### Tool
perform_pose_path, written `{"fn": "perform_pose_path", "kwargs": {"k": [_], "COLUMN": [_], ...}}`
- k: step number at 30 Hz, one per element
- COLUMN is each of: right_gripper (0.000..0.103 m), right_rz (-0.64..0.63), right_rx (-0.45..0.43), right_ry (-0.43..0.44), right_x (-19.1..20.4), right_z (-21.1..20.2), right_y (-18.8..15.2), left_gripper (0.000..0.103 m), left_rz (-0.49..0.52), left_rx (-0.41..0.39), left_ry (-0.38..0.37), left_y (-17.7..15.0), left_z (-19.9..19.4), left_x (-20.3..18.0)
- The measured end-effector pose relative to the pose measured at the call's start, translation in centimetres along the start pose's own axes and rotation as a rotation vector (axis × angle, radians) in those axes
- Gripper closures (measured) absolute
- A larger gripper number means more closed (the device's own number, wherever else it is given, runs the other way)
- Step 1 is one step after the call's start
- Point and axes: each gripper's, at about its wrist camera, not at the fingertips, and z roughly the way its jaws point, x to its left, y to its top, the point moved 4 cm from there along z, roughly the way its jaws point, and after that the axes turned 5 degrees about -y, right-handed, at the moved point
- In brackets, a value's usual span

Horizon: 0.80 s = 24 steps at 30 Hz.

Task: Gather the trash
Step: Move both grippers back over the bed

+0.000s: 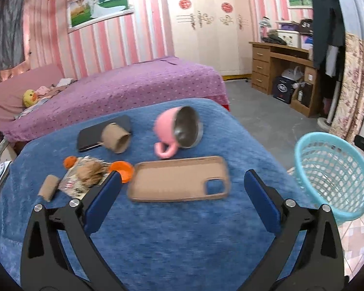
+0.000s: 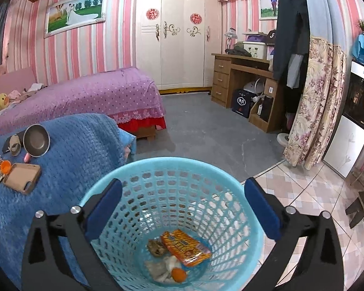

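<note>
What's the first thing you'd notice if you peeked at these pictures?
Probably the turquoise basket right under the open right claw, with an orange snack wrapper and scraps lying in its bottom. Next, the blue blanket beside it, where a pink cup lies tipped on its side behind a tan phone case, with cardboard tubes to their left.

Pink cup (image 1: 176,131) (tipped over), phone case (image 1: 179,179), purple bed (image 1: 123,89).
</note>
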Motion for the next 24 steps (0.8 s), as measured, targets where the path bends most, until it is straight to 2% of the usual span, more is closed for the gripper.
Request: {"fn": "perform_pose_path", "kwargs": {"k": [8, 12, 16, 24], "right_gripper": [0.005, 0.005, 0.005, 0.005], "right_rz": [-0.004, -0.034, -0.063, -0.135], "right_rx": [-0.006, -0.008, 0.005, 0.003], "right_ry": [0.044, 0.113, 0.182, 0.289], "right_x": [5.2, 9.5, 14.3, 22.2], "right_z": [-0.4, -0.3, -0.1, -0.9], "right_y": [1.6, 1.7, 1.0, 0.3], "left_gripper": [0.006, 0.006, 0.006, 0.005], "left_rz": [-0.009, -0.039, -0.048, -0.154], "left_rx": [-0.039, -0.030, -0.032, 0.034], "left_ry": [0.115, 0.141, 0.212, 0.289], "left_y": [0.7, 0.8, 0.7, -1.1], "left_z": [-0.8, -1.2, -1.7, -0.8], "left_x": [6.7, 10.3, 14.1, 21.5]}}
